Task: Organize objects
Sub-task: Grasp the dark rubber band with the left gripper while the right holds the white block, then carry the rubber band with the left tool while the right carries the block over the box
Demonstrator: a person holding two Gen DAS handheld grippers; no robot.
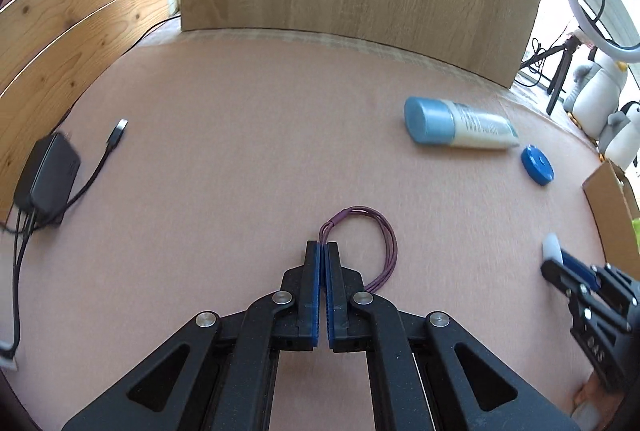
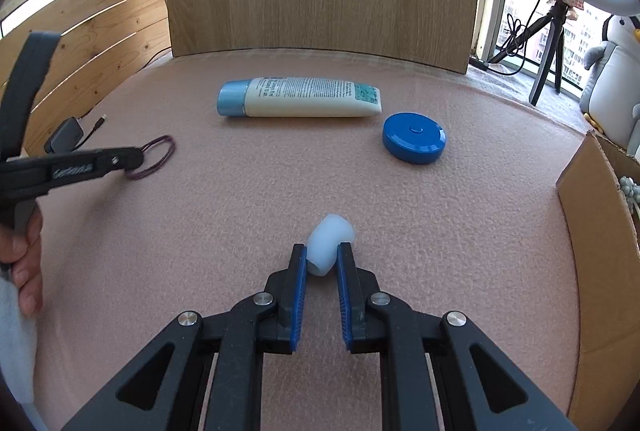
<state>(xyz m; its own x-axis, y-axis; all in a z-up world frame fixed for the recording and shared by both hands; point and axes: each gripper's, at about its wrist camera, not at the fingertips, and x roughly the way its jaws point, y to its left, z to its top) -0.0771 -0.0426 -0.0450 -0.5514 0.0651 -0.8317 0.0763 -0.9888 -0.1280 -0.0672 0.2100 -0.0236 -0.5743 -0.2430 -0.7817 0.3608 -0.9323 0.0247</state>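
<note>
Left gripper (image 1: pixel 323 245) pressed together, pinching purple hair tie (image 1: pixel 384 231) at its near edge; loop lies on pink mat (image 1: pixel 240 151). Right gripper (image 2: pixel 323 251) pinches small white cap (image 2: pixel 330 243) just above mat. Farther out: lotion tube (image 2: pixel 304 97), blue round case (image 2: pixel 414 138) beside it, cardboard box (image 2: pixel 592 231) at right edge.

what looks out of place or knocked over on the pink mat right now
Nothing is spilled or damaged. The lotion tube lies on its side, cap on, beside the blue round case. The charger lies at the mat's far left edge with its cable trailing loose, well away from the cardboard box.
</note>
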